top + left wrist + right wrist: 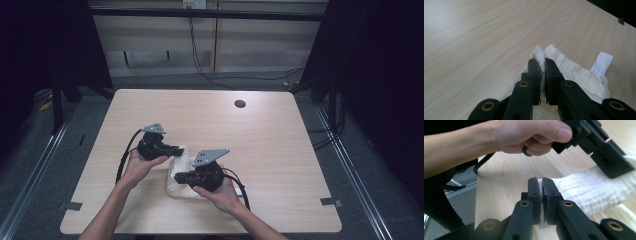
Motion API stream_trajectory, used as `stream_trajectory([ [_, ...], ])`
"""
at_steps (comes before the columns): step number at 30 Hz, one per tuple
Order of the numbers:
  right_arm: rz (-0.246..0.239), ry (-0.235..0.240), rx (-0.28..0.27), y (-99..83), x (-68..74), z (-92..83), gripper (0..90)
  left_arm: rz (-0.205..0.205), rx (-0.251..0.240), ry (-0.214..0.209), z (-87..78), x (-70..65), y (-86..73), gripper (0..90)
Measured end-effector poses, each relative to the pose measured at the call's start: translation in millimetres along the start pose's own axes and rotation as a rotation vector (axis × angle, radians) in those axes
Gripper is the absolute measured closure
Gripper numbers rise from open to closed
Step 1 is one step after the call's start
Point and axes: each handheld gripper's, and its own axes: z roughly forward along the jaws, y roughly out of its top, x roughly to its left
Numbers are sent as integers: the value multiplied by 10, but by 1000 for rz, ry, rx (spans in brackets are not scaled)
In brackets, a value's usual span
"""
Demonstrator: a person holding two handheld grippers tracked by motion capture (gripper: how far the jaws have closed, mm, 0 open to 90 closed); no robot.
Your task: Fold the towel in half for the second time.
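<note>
A white cloth [179, 175] lies folded on the wooden table [260, 145], near the front middle. In the high view my left gripper [176, 149] holds its far left edge, and my right gripper [178, 176] holds its near edge. The left gripper [543, 65] is shut on a pinched corner of the cloth [574, 72], which carries a white label [602, 63]. The right gripper [541, 183] is shut on an edge of the cloth [594, 190]. In the right gripper view, the other hand [524, 135] and its gripper sit on the cloth's far end.
A round cable hole [240, 104] is in the table's far part. Black tape marks [331, 202] sit near the front corners. Dark curtains stand left and right, and cables run along the floor behind the table.
</note>
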Motion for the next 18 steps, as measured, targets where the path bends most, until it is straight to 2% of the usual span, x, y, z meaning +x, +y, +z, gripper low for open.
stream_trajectory([
  [2,-6,-7,17,-36,18,-36,860,17,18,4,10,-29,-1,851],
  [6,-2,-16,15,-93,24,-107,860,13,16,1,21,-74,-8,851],
  [14,22,-56,32,-208,6,-281,860,28,45,-4,98,-135,-7,850],
  [18,29,-67,46,-270,-3,-310,860,31,63,-15,161,-146,12,850],
])
